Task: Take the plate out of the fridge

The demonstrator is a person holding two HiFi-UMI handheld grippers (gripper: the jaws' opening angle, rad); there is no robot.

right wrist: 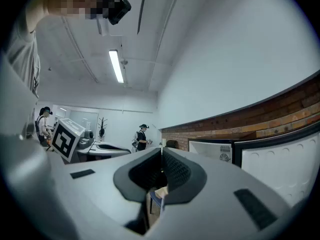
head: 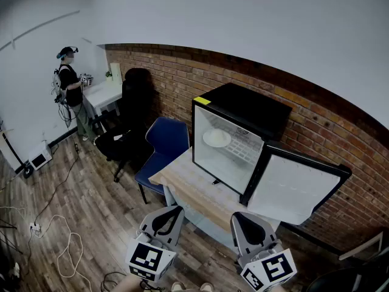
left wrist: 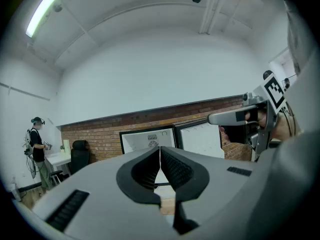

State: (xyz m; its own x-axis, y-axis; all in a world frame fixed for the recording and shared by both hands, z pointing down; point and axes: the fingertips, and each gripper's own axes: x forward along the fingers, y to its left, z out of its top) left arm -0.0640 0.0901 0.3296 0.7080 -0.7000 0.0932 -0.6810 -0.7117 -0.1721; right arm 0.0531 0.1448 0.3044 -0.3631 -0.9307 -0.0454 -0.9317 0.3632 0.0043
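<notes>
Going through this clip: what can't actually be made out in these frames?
- Plate: head view, too small to tell whether anything lies on it.
- Plate again: both gripper views, hidden behind each gripper's own body; only the upper part of the fridge shows.
- Hands holding the left gripper and right gripper: head view, cut off by the bottom edge.

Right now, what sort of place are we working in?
Probably an office-like workroom or lab, not a kitchen: a mini fridge sits on a wooden table by a brick wall, with office chairs and floor cables nearby.
</notes>
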